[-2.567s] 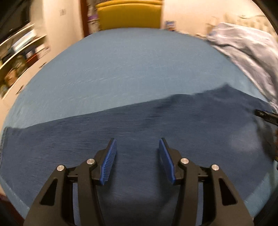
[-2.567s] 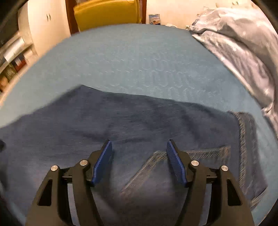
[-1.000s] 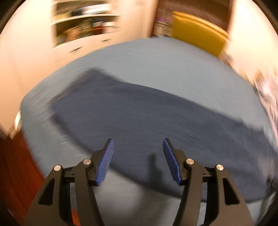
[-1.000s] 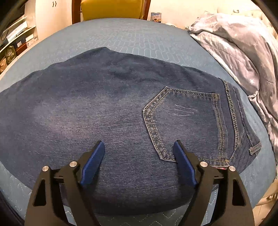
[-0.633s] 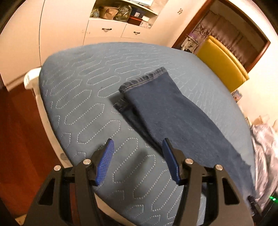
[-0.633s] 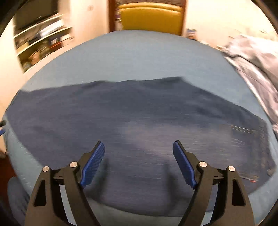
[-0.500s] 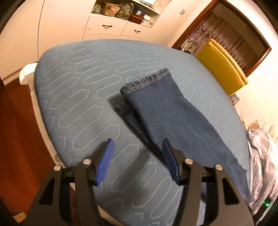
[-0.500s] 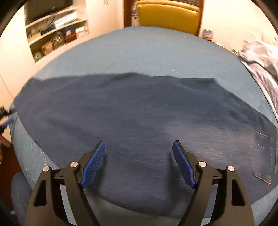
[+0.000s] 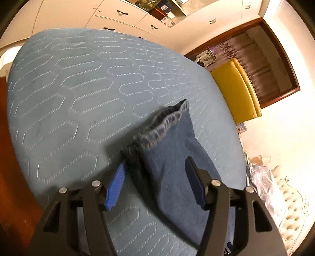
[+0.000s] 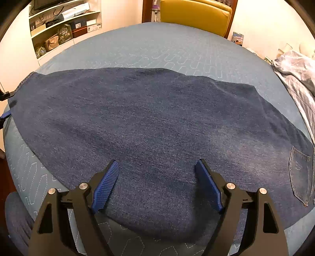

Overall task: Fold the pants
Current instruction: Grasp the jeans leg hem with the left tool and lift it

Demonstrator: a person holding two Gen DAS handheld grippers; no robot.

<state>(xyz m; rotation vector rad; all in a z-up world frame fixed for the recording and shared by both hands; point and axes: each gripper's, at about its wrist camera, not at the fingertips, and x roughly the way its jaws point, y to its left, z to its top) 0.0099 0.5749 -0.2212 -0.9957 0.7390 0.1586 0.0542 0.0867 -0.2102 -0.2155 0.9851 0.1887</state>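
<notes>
Pants (image 10: 157,122) lie flat across the blue quilted bed (image 10: 177,49). Left gripper (image 9: 155,181) has its fingers (image 9: 115,184) spread wide on either side of the leg hem (image 9: 165,122), gripping nothing. Right gripper (image 10: 157,183) hovers over mid-leg, fingers (image 10: 106,183) wide apart and empty.

Beyond the jeans (image 10: 149,122) the quilted blue mattress (image 10: 177,49) lies bare up to the yellow chair (image 10: 195,13), with a rumpled duvet (image 10: 297,74) crowding the right.
</notes>
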